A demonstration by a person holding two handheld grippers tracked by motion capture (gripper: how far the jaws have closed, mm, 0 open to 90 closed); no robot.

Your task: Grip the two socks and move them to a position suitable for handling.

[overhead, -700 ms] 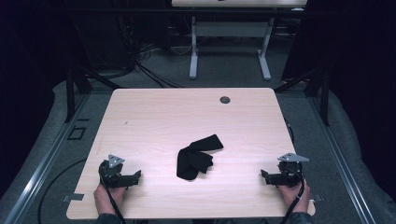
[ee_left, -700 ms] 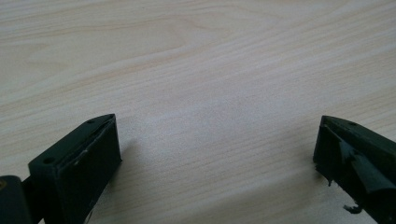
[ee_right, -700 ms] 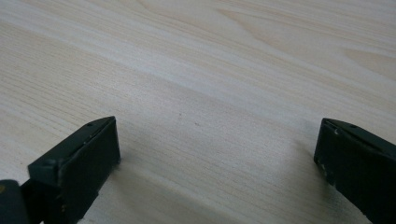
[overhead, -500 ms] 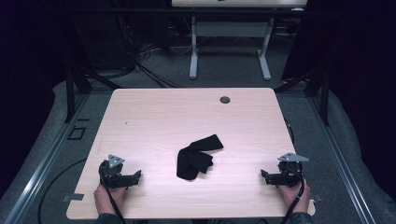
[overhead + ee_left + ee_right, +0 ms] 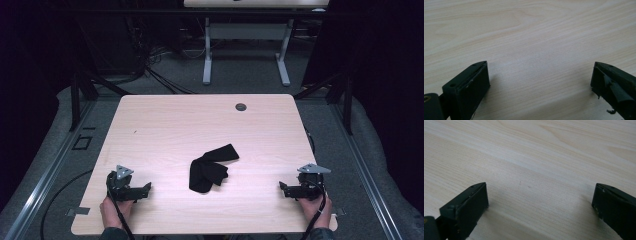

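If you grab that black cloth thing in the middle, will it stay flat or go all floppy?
Probably floppy: the black cloth lies crumpled and folded over itself on the table, so it would likely droop. It looks thin, so probably light. Pushed, it may bunch up rather than slide.

- We find no change to report between the earlier high views and this one.
- Our left tongs (image 5: 141, 190) lie at the same spot on the worktop (image 5: 200, 125) near its front left corner, jaws spread as before.
- Our right tongs (image 5: 286, 189) keep their place near the front right corner, jaws likewise apart.
- The black cloth (image 5: 210, 167) between them shows the same folds and outline, with no shift on the wood.
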